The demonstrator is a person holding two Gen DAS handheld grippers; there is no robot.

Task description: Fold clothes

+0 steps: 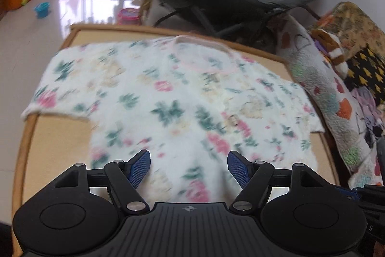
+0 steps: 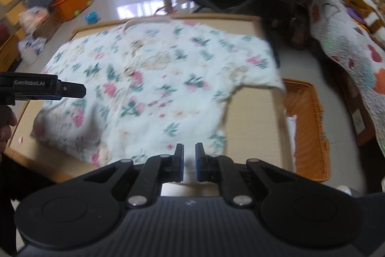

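The floral shirt (image 1: 173, 98) lies spread flat on the tan table (image 1: 55, 141), collar at twelve o'clock. The left gripper (image 1: 189, 168) hovers over its hem with jaws wide apart and nothing between them. The right gripper (image 2: 189, 161) (jaws nearly together, empty) hangs at the hem's six o'clock edge.

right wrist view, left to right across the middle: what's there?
left gripper → floral shirt → bare table → orange woven basket → patterned quilt
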